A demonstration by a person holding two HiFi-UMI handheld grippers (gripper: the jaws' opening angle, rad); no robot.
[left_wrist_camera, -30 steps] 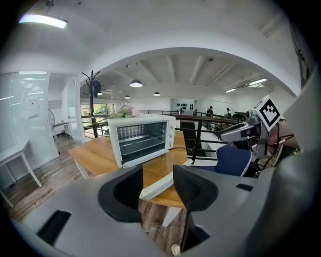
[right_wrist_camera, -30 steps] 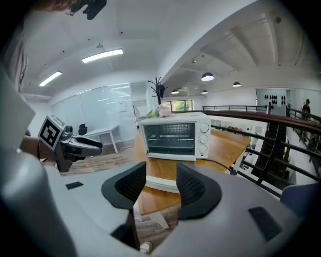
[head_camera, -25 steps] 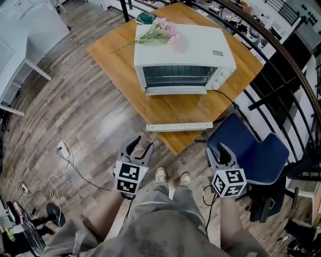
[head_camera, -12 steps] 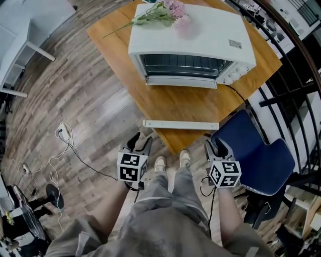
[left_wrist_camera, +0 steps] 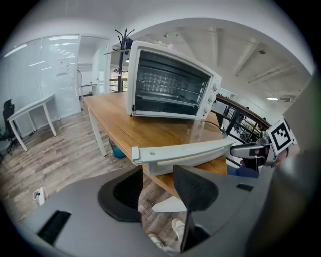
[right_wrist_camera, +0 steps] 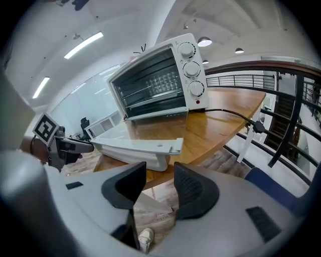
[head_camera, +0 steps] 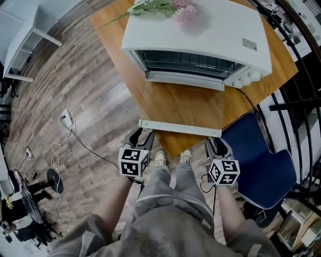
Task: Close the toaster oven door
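Note:
A white toaster oven (head_camera: 200, 37) stands on a wooden table (head_camera: 120, 55). Its glass door hangs open and flat, and the door's white handle bar (head_camera: 179, 128) reaches out to the table's near edge. My left gripper (head_camera: 140, 136) is open and empty, just below the bar's left end. My right gripper (head_camera: 216, 145) is open and empty too, just below the bar's right end. In the left gripper view the handle bar (left_wrist_camera: 185, 150) lies right above the spread fingers (left_wrist_camera: 193, 185). The right gripper view shows the bar (right_wrist_camera: 138, 146) close ahead of that gripper's fingers (right_wrist_camera: 193, 188).
Pink flowers (head_camera: 165, 6) lie on top of the oven. A blue chair (head_camera: 256, 160) stands to the right of my legs, with a black railing (head_camera: 301, 60) beyond it. The oven's black cable (right_wrist_camera: 230, 116) runs off the table's right side. A power strip and cords (head_camera: 65, 120) lie on the floor at left.
The head camera has come nearer to the table. Both grippers have moved forward and now sit just under the door's handle bar. The door has stayed open.

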